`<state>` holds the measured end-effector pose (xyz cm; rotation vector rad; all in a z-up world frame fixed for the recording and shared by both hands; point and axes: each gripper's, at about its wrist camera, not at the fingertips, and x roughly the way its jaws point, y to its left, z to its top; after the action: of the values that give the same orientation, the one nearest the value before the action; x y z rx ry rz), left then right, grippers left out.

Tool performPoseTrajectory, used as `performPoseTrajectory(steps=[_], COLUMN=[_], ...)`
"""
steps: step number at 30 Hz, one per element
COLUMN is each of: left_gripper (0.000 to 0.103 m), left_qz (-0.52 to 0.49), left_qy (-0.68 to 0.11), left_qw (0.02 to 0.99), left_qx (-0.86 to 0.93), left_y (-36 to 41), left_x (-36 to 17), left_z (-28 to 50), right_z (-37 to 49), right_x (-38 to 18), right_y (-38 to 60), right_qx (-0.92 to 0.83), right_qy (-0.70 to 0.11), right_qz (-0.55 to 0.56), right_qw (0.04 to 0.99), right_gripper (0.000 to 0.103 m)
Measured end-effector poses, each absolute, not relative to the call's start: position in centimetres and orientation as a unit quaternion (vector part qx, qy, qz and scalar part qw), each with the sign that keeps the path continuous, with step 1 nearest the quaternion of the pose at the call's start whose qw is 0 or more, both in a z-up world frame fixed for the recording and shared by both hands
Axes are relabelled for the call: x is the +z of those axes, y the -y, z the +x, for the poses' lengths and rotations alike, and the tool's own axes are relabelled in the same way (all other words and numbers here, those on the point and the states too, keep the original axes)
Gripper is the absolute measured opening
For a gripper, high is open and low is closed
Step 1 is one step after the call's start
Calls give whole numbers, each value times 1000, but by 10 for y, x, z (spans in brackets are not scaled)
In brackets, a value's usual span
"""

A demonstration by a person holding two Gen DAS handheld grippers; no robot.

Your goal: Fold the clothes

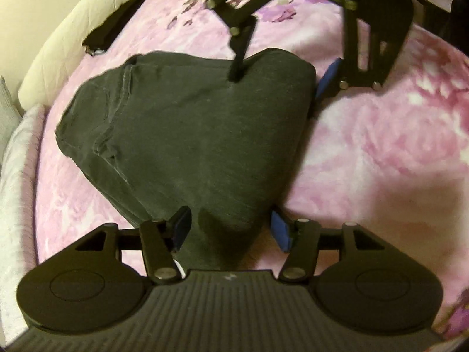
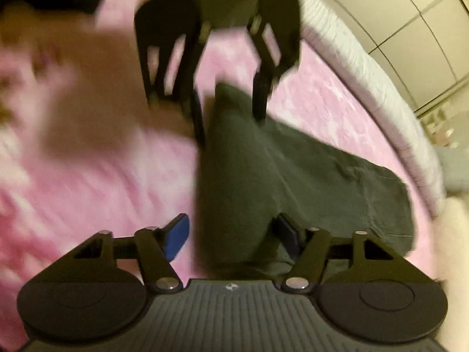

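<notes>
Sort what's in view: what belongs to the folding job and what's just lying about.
Job: dark grey garment, left gripper, right gripper, both open, straddling its opposite ends.

Lying about: pink floral blanket, black strap-like item, cream cushion.

Black gripper (image 1: 230, 228) linkages, silver screws, blue fingertip pads (image 1: 280, 230).

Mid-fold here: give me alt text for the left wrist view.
A dark grey garment lies folded on a pink floral bedspread, its near end between the open blue-padded fingers of the left hand-held gripper. The right hand-held gripper, also open, straddles the far corner.
</notes>
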<state>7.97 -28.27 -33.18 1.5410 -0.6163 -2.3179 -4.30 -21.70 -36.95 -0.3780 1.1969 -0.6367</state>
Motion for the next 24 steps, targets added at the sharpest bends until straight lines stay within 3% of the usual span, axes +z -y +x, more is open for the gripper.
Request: performPoseTrajectory(steps=[4, 5, 6, 10, 11, 19, 24], left_gripper=[60, 54, 39, 20, 17, 12, 13], left_qz=[534, 535, 536, 541, 542, 547, 569], left_qy=[245, 250, 255, 274, 279, 261, 221], left_qw=[140, 139, 138, 132, 131, 125, 74], left_qx=[-797, -795, -793, -784, -782, -786, -788], left_y=[277, 276, 274, 270, 269, 232, 181], left_x=[-331, -330, -329, -324, -323, -235, -172], left_z=[79, 78, 78, 76, 75, 102, 127], right_z=[-50, -51, -52, -55, -55, -49, -47], right_x=[-374, -375, -374, -359, -352, -266, -207], right_y=[223, 222, 223, 237, 240, 219, 174], right_qx=[-288, -280, -276, -281, -282, -262, -204], right_qy=[-540, -539, -538, -530, -528, -493, -466], right_qz=[-187, -188, -183, -117, -106, -80, 0], right_qw=[768, 772, 775, 791, 794, 826, 861], right_gripper=[59, 52, 47, 24, 23, 20, 20])
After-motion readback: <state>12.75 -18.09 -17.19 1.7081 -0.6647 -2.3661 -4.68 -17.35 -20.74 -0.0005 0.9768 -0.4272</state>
